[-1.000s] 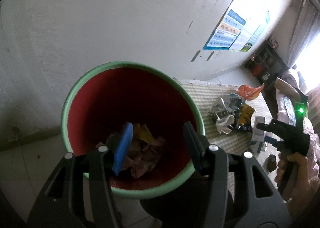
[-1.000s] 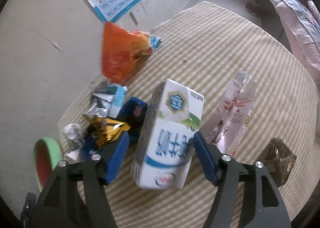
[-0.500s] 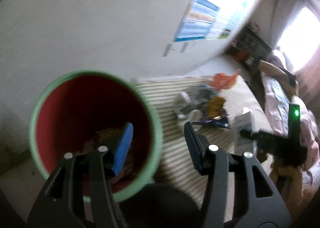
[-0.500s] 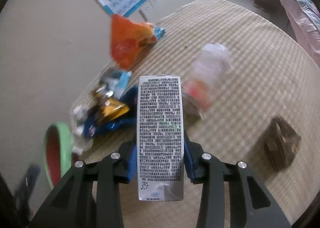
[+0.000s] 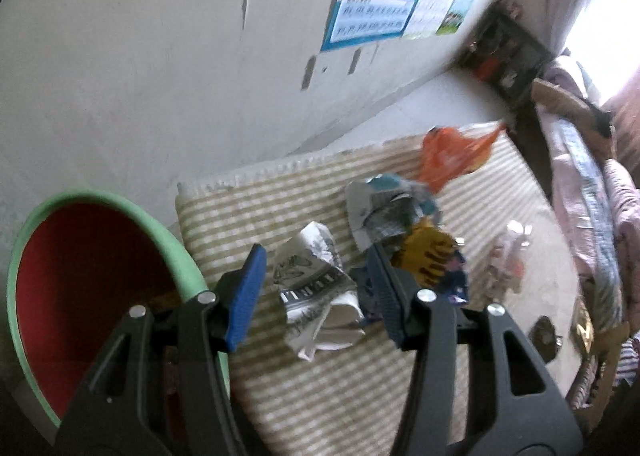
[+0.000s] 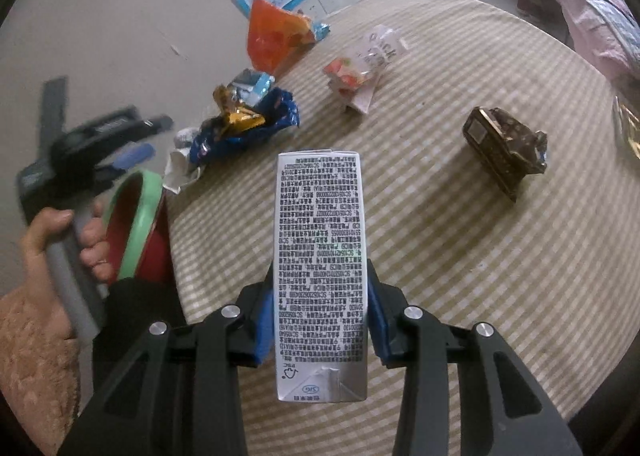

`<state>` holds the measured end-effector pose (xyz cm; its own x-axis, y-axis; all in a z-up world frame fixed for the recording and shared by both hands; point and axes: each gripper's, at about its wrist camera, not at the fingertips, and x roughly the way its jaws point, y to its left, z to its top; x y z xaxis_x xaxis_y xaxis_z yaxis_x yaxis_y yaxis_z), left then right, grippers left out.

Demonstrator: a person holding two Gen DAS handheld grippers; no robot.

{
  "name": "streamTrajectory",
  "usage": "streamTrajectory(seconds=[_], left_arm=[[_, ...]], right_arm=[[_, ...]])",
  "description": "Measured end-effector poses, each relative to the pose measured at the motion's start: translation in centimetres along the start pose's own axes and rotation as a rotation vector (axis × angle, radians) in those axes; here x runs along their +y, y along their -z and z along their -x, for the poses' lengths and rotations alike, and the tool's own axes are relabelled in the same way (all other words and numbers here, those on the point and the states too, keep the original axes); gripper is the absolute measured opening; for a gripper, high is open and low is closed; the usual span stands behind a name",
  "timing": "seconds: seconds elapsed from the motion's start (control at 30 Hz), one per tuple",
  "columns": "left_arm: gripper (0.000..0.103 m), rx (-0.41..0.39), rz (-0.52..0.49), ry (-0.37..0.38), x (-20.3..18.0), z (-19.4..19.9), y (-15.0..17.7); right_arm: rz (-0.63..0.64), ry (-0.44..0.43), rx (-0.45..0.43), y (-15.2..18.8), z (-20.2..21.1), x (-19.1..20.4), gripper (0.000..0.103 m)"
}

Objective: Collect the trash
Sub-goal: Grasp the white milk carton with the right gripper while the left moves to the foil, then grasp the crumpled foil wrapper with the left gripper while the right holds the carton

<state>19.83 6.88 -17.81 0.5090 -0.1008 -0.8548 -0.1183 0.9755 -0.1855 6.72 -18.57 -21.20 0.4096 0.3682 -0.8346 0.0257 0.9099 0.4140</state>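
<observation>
Taking the green-rimmed bin (image 6: 132, 224) as landmark: at its far left side a hand (image 6: 60, 244) carries the left gripper (image 5: 316, 288), jaws half open and empty, poised over a crumpled white wrapper (image 5: 316, 288) just right of the rim. Further right, the right gripper (image 6: 320, 320) clamps a milk carton (image 6: 320, 268) above the striped cloth (image 6: 480, 236). Judged best: keep the clamp firm, carry the carton over the bin mouth, then release.
</observation>
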Motion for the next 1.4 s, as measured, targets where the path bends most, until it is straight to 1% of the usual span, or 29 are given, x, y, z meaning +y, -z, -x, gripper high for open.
streamTrajectory(seconds=[0.1, 0.17, 0.2, 0.23, 0.27, 0.3, 0.33, 0.37, 0.5, 0.63, 0.7, 0.73, 0.77, 0.8, 0.87, 0.9, 0.93, 0.97, 1.0, 1.07, 1.17, 1.27, 1.4], left_arm=[[0.048, 0.085, 0.027, -0.011, 0.1, -2.0, 0.5], [0.046, 0.105, 0.036, -0.020, -0.1, -2.4, 1.1], [0.041, 0.096, 0.029, -0.025, -0.3, -2.2, 1.3], [0.028, 0.101, 0.019, -0.017, -0.6, -1.9, 1.5], [0.019, 0.121, 0.018, 0.005, -0.9, -1.8, 1.9], [0.015, 0.136, 0.018, 0.021, -1.1, -1.7, 2.5], [0.007, 0.143, 0.014, 0.025, -1.4, -1.5, 2.9], [0.004, 0.147, 0.008, 0.028, -1.7, -1.3, 3.6], [0.003, 0.147, 0.005, 0.051, -2.6, -0.4, 5.3], [0.004, 0.127, -0.031, 0.027, -3.4, -0.1, 5.8], [0.016, 0.121, -0.023, 0.025, -3.4, 0.1, 5.7], [0.031, 0.114, -0.016, 0.023, -3.3, 0.2, 5.5], [0.042, 0.100, -0.005, 0.022, -3.1, 0.4, 5.4], [0.043, 0.091, 0.002, 0.020, -2.9, 0.4, 5.1], [0.043, 0.084, 0.011, 0.017, -2.8, 0.4, 4.8], [0.043, 0.089, 0.014, 0.017, -2.7, 0.2, 4.6], [0.037, 0.094, 0.017, 0.018, -2.6, 0.1, 4.6], [0.025, 0.104, 0.025, 0.021, -2.5, -0.1, 4.6], [0.021, 0.117, 0.035, 0.023, -2.4, -0.3, 4.6], [0.005, 0.122, 0.047, 0.029, -2.2, -0.4, 4.9], [0.000, 0.099, 0.046, 0.038, -2.1, 0.2, 5.1], [0.000, 0.076, 0.037, 0.042, -2.1, 1.1, 5.4], [0.000, 0.063, 0.054, 0.061, -1.6, 2.5, 6.3]], right_arm=[[0.003, -0.012, -0.018, -0.1, 0.6, -0.3, 0.038], [-0.001, -0.021, -0.024, -0.1, 0.8, -0.5, 0.038], [-0.009, -0.030, -0.024, 0.0, 0.8, -0.7, 0.038], [-0.017, -0.039, -0.022, 0.1, 0.8, -0.9, 0.038], [-0.024, -0.045, -0.021, 0.1, 1.0, -1.2, 0.038], [-0.032, -0.051, -0.022, 0.2, 1.0, -1.5, 0.038], [-0.036, -0.054, -0.022, 0.2, 1.1, -1.7, 0.038], [-0.040, -0.057, -0.024, 0.2, 1.2, -1.8, 0.038], [-0.045, -0.053, -0.030, 0.1, 1.3, -2.0, 0.038], [-0.046, -0.052, -0.023, 0.3, 1.3, -2.1, 0.038], [-0.041, -0.052, -0.021, 0.3, 1.4, -2.0, 0.038], [-0.039, -0.051, -0.020, 0.4, 1.4, -1.9, 0.038], [-0.036, -0.049, -0.017, 0.4, 1.3, -1.9, 0.039], [-0.035, -0.047, -0.014, 0.4, 1.2, -1.9, 0.039], [-0.033, -0.041, -0.002, 0.4, 0.9, -1.9, 0.039], [-0.033, -0.039, 0.004, 0.4, 0.7, -1.9, 0.040], [-0.032, -0.036, 0.012, 0.5, 0.6, -1.8, 0.040], [-0.030, -0.035, 0.016, 0.5, 0.4, -1.8, 0.040], [-0.028, -0.033, 0.020, 0.6, 0.4, -1.8, 0.040], [-0.020, -0.029, 0.017, 0.7, 0.4, -1.6, 0.039], [-0.007, -0.030, 0.011, 0.7, 0.5, -1.4, 0.038], [-0.002, -0.032, 0.002, 0.6, 0.6, -1.3, 0.038], [0.001, -0.037, 0.002, 0.7, 0.5, -1.3, 0.038]])
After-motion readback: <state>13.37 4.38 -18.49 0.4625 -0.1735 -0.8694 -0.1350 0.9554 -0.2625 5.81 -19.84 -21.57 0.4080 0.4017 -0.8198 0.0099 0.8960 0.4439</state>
